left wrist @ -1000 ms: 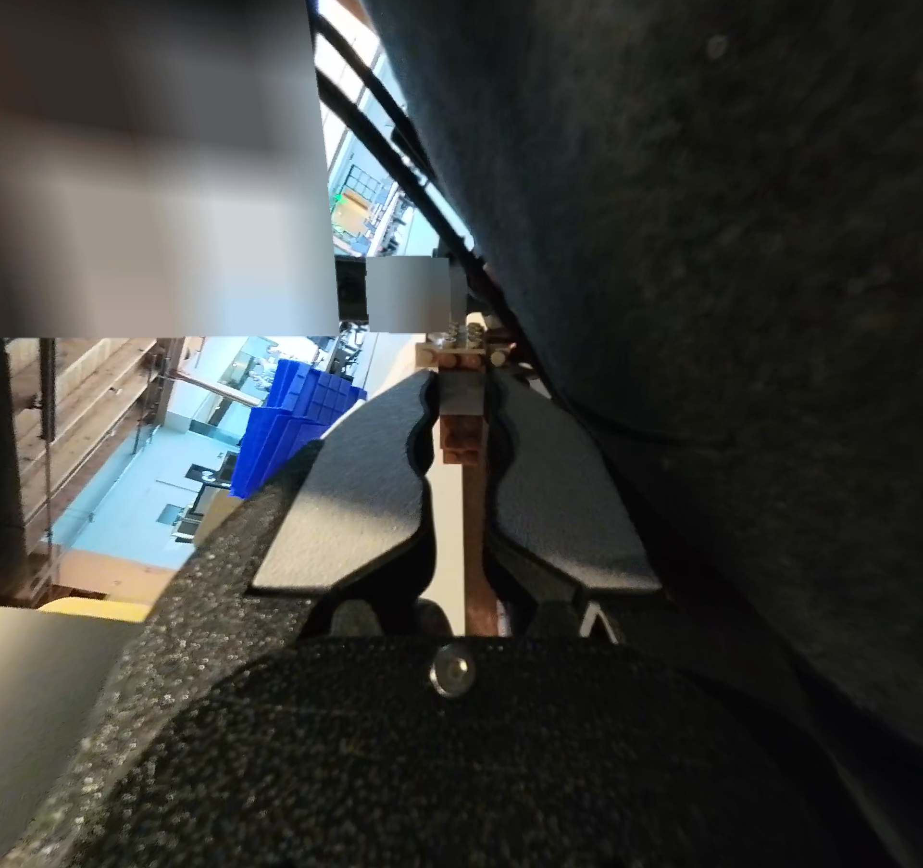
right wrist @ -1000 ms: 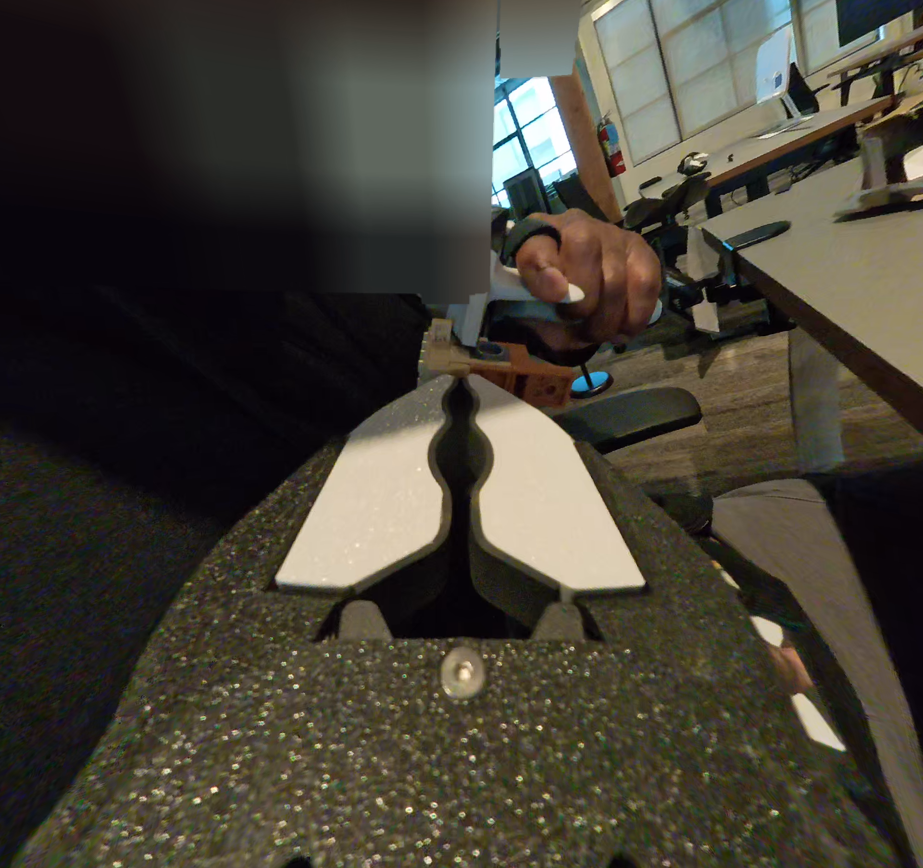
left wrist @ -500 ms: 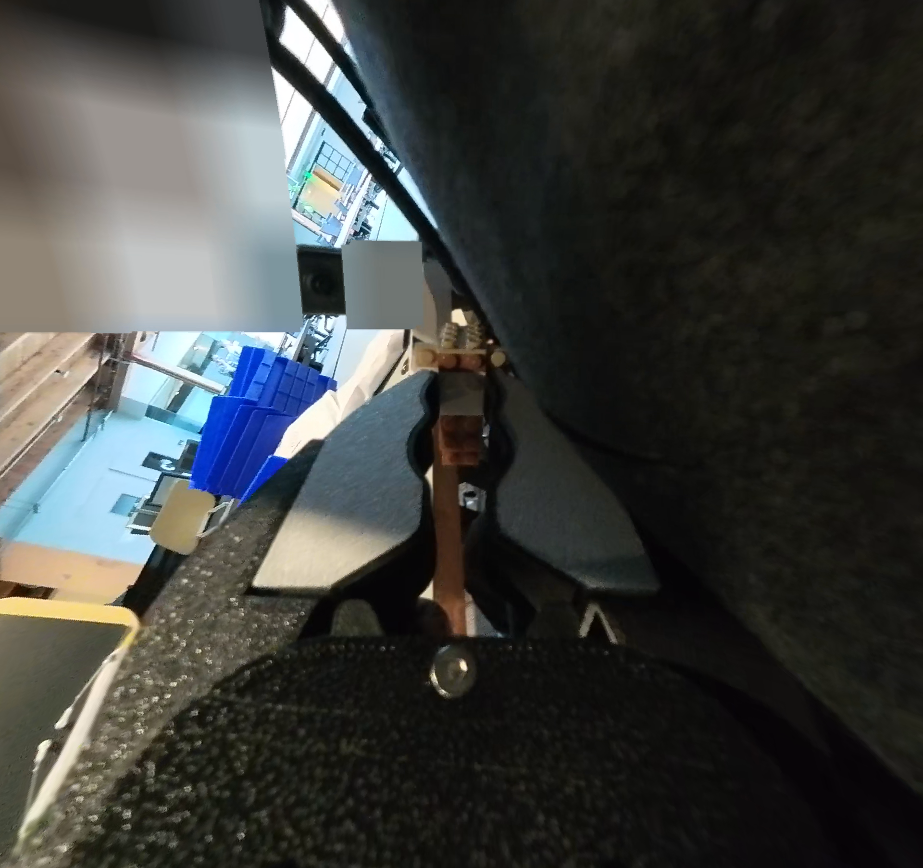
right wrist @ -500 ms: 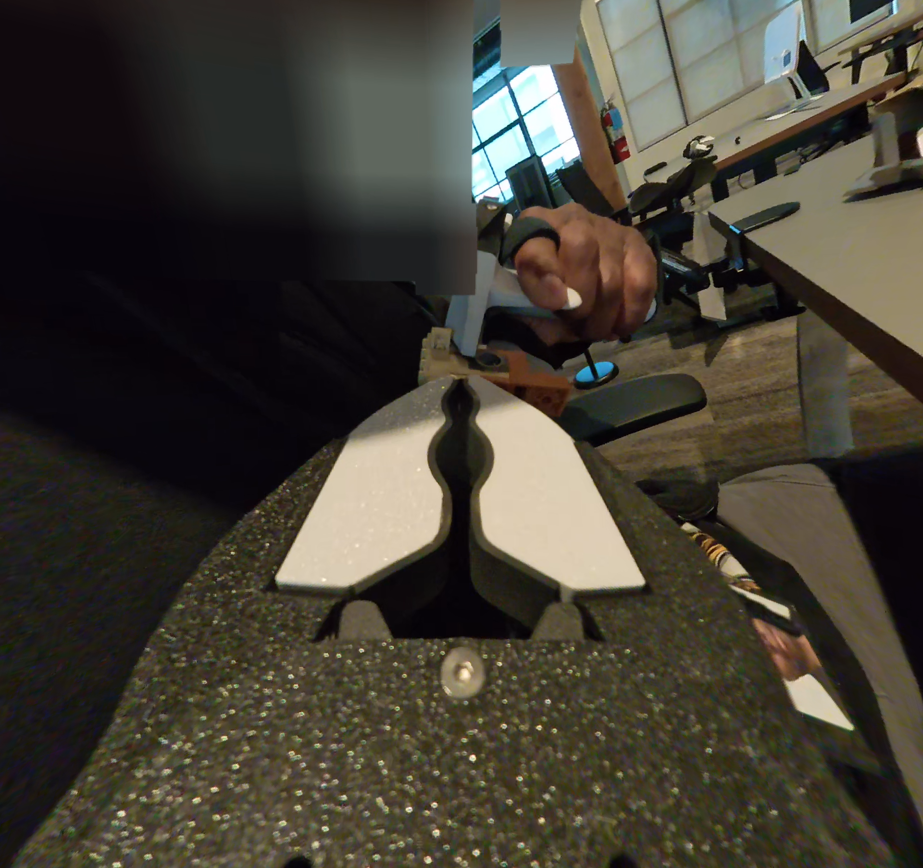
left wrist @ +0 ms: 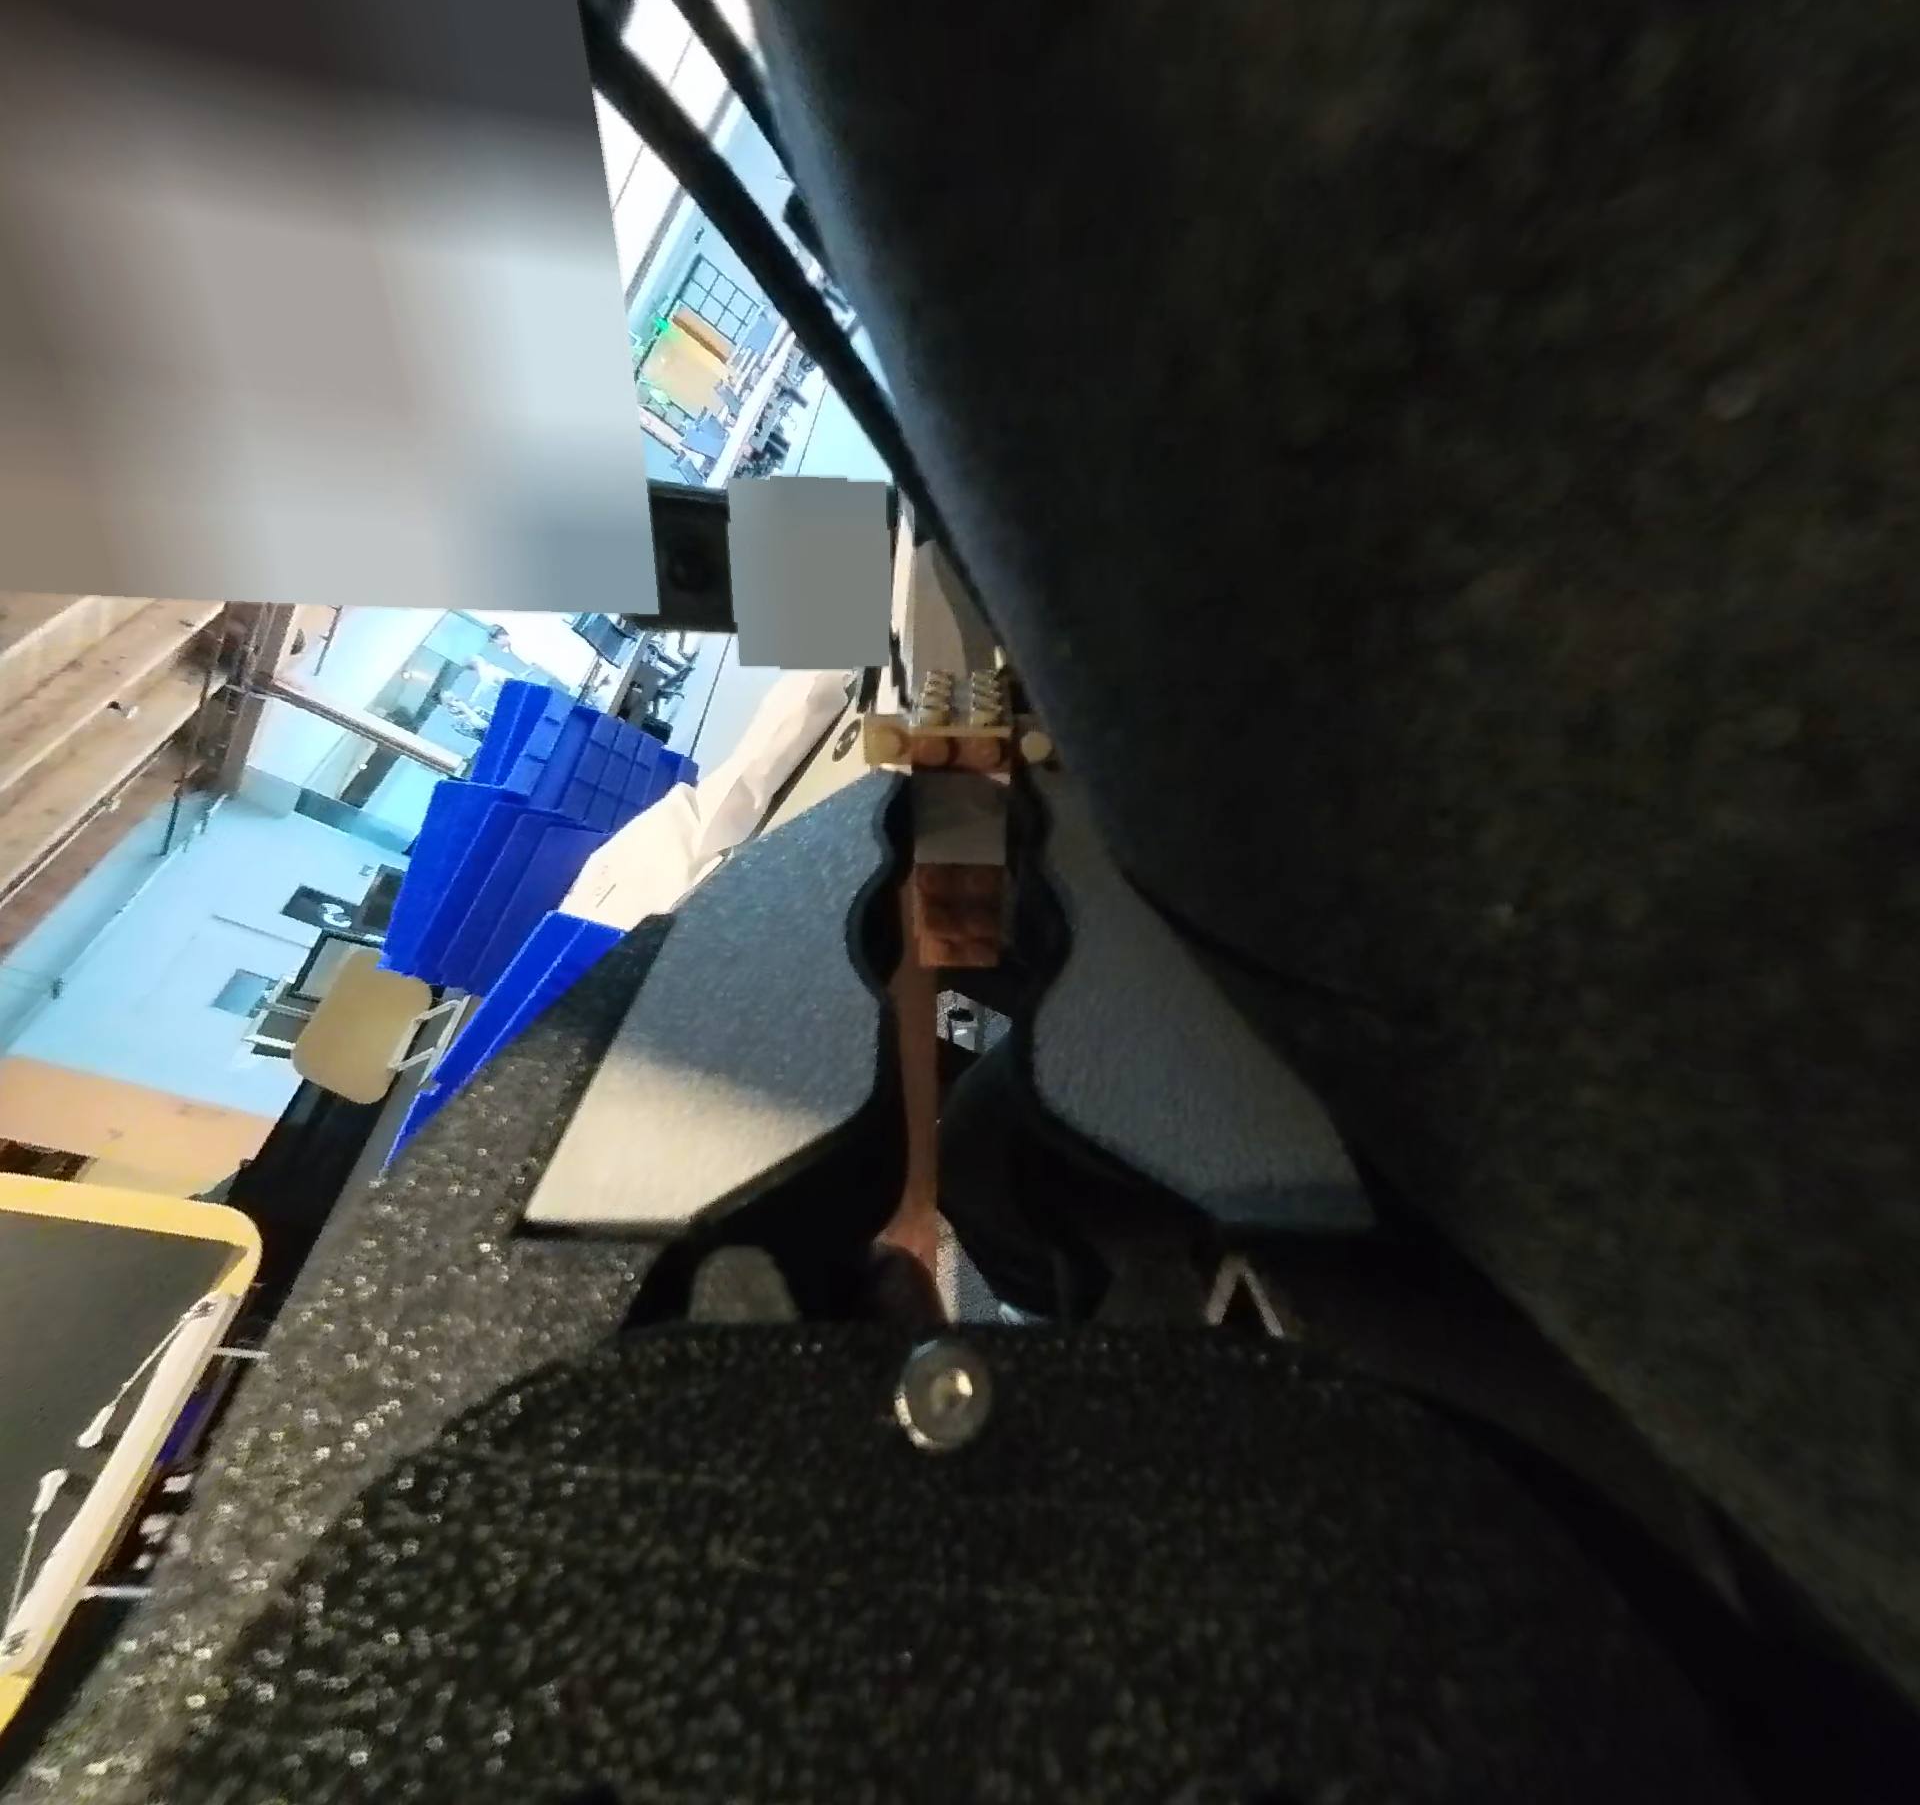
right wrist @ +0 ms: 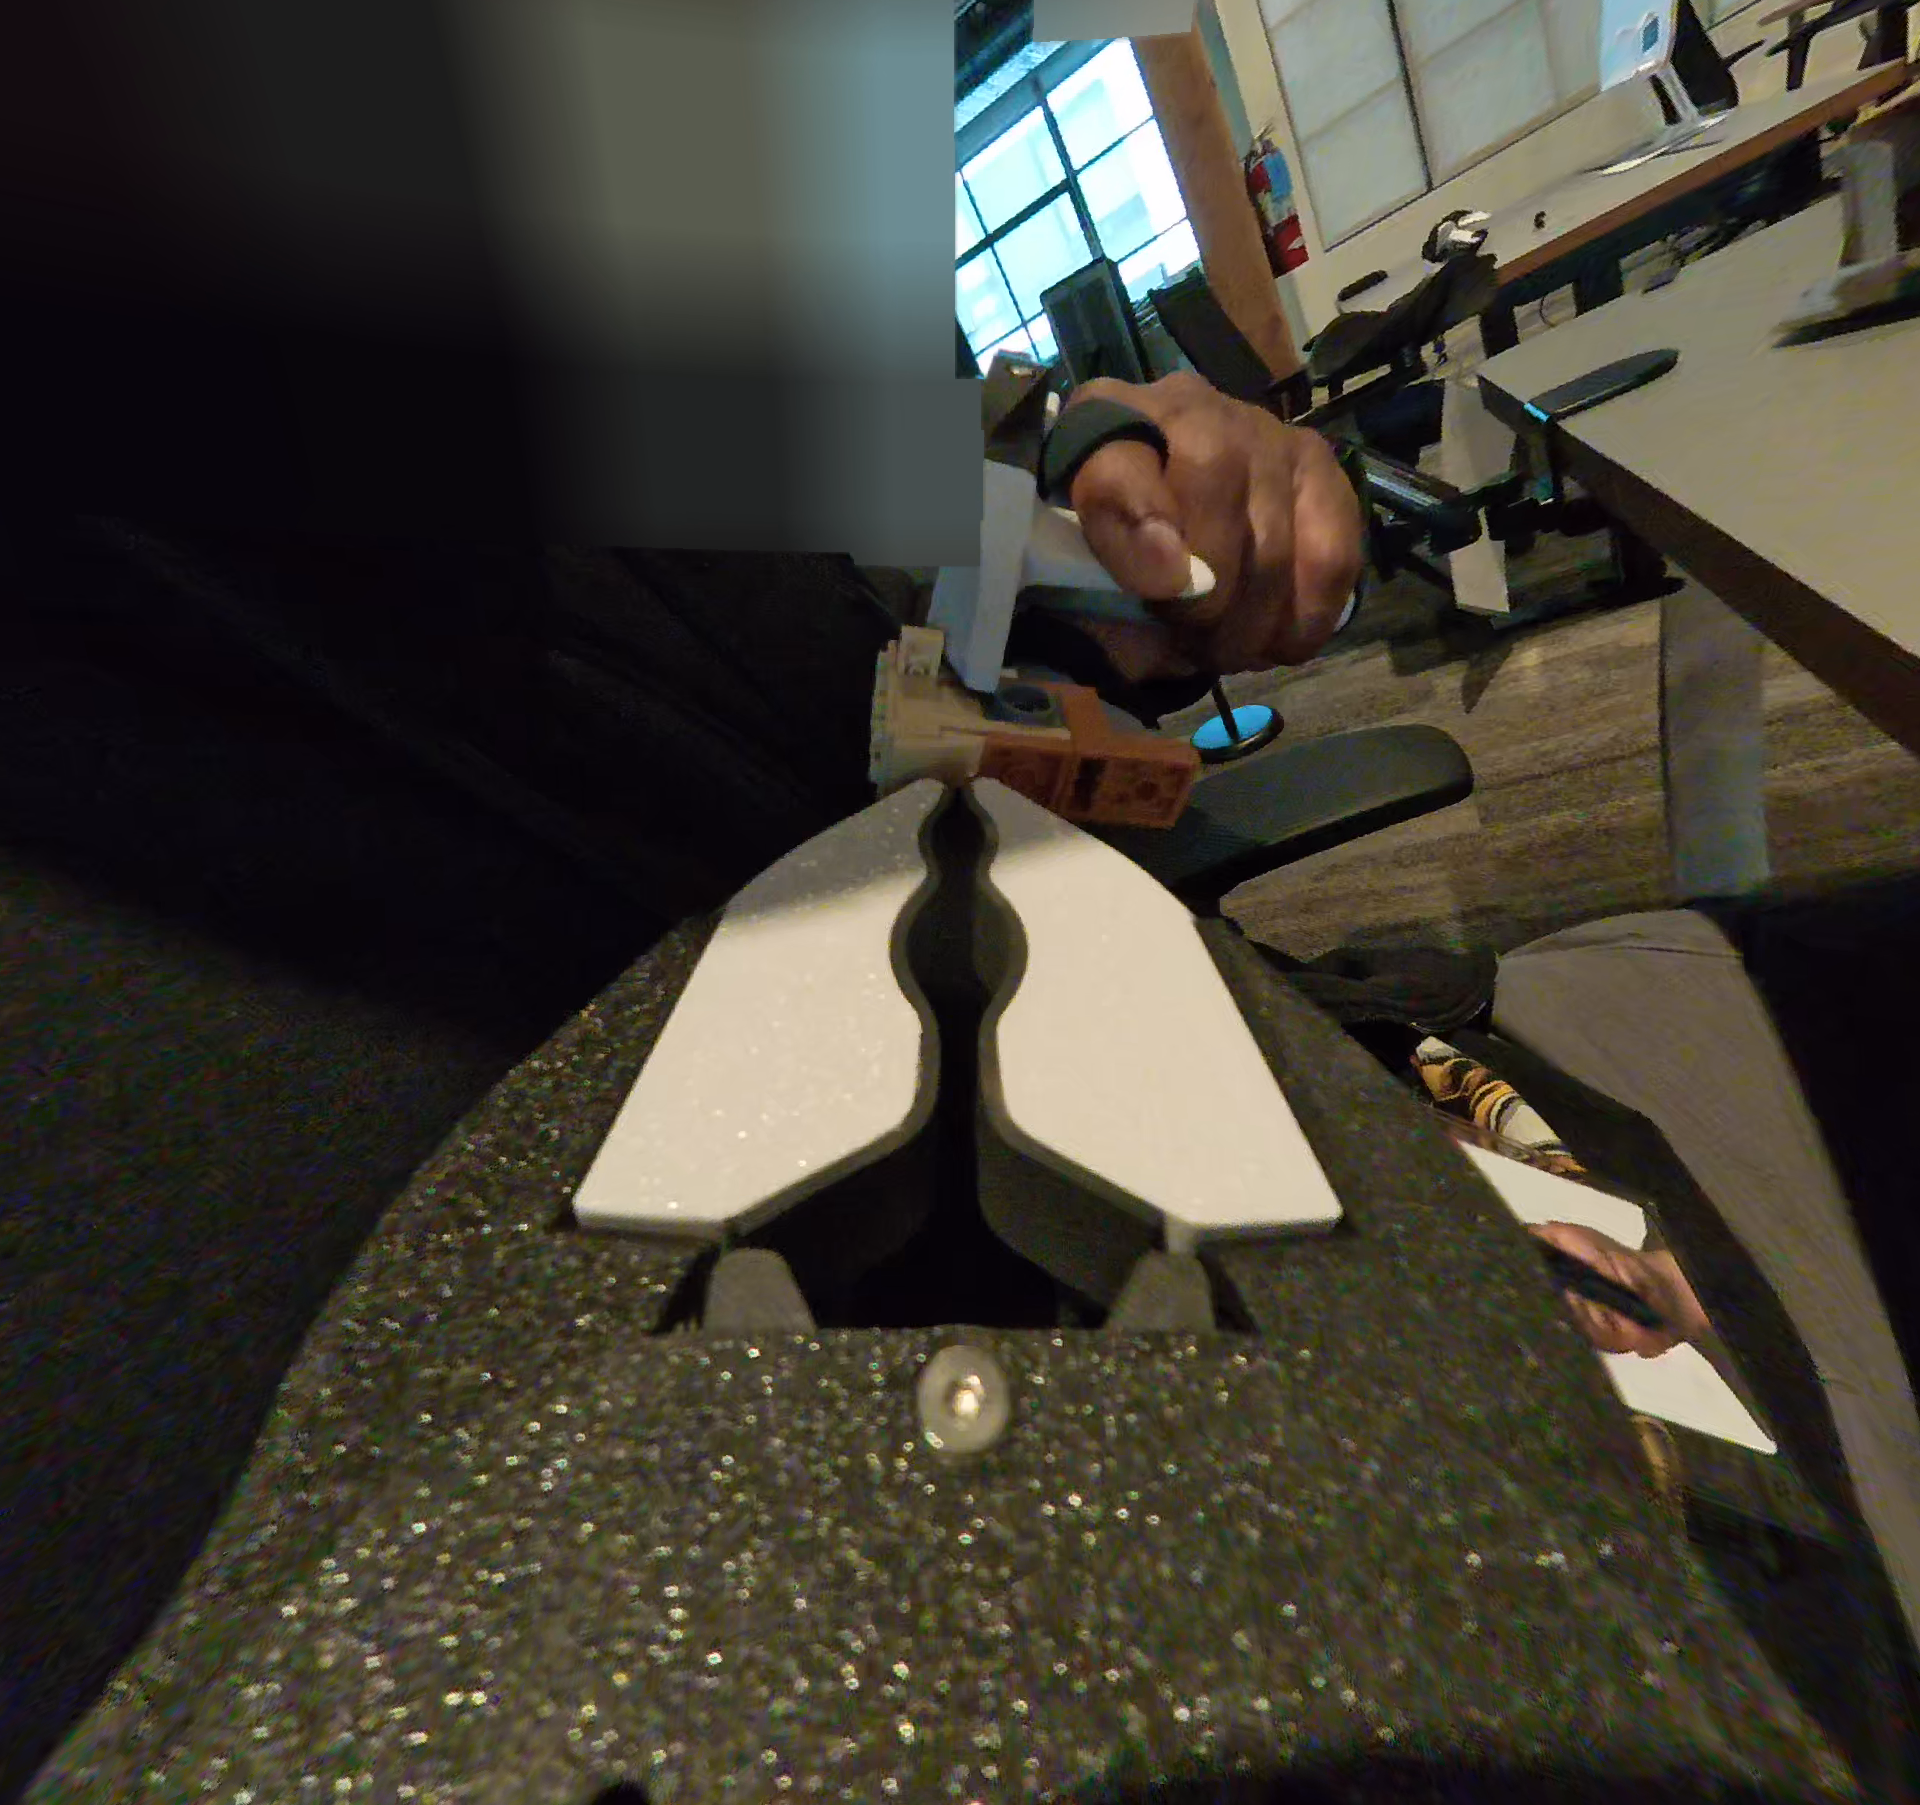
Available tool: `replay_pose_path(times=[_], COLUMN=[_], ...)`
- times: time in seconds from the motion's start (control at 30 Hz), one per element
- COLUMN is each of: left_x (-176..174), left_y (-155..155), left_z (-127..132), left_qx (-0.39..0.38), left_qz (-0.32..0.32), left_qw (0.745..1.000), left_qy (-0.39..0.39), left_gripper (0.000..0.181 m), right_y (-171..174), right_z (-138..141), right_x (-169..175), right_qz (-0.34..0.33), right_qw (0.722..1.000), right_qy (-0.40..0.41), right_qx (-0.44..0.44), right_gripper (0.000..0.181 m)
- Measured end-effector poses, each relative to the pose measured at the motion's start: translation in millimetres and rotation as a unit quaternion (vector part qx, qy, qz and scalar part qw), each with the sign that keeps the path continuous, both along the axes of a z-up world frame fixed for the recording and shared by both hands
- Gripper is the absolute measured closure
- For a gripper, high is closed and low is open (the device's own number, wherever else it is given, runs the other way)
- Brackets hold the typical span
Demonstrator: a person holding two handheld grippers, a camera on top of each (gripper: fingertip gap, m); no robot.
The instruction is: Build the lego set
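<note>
My left gripper (left wrist: 961,799) is shut on a small lego assembly (left wrist: 961,908) made of brown bricks, a grey piece and a tan plate (left wrist: 956,745) across its far end. In the right wrist view the same assembly (right wrist: 1081,768) is held in the left gripper's white fingers (right wrist: 977,612), which a hand (right wrist: 1216,529) squeezes. My right gripper (right wrist: 961,787) has its jaws nearly together and its tips pinch the tan end (right wrist: 925,716) of the assembly. Both grippers are held up in the air close to a person's dark clothing.
Dark clothing (left wrist: 1455,612) fills the right of the left wrist view and the left of the right wrist view. A grey table (right wrist: 1766,467) and a black chair armrest (right wrist: 1330,779) are on the right. Blue bins (left wrist: 540,820) and a yellow-rimmed dark panel (left wrist: 104,1340) are on the left. Left and right tips are no more than a few centimetres apart.
Both grippers stay shut at the assembly. The pair has tilted a little, so the background in the left wrist view has shifted and the yellow-rimmed panel shows more.
</note>
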State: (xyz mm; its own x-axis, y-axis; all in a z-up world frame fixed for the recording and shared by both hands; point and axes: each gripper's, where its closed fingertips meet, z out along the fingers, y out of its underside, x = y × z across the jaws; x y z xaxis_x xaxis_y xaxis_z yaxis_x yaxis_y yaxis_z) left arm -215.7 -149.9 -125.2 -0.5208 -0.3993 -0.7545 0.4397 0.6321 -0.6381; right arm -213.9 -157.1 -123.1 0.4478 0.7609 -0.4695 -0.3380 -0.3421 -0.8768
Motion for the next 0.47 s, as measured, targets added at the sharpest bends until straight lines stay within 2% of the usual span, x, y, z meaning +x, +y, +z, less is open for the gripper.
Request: replay_pose_path(times=[0.47], left_x=[-1.0], left_y=[0.2], left_z=[-1.4], left_qx=[0.007], left_qz=[-0.006], left_qw=[1.0], left_qy=[0.005], left_gripper=[0.165], right_y=[0.5], right_z=[2.6], right_x=[2.4], right_qz=[-0.005], right_qw=[1.0], right_qy=[0.006], right_qx=[0.008], right_gripper=[0.181])
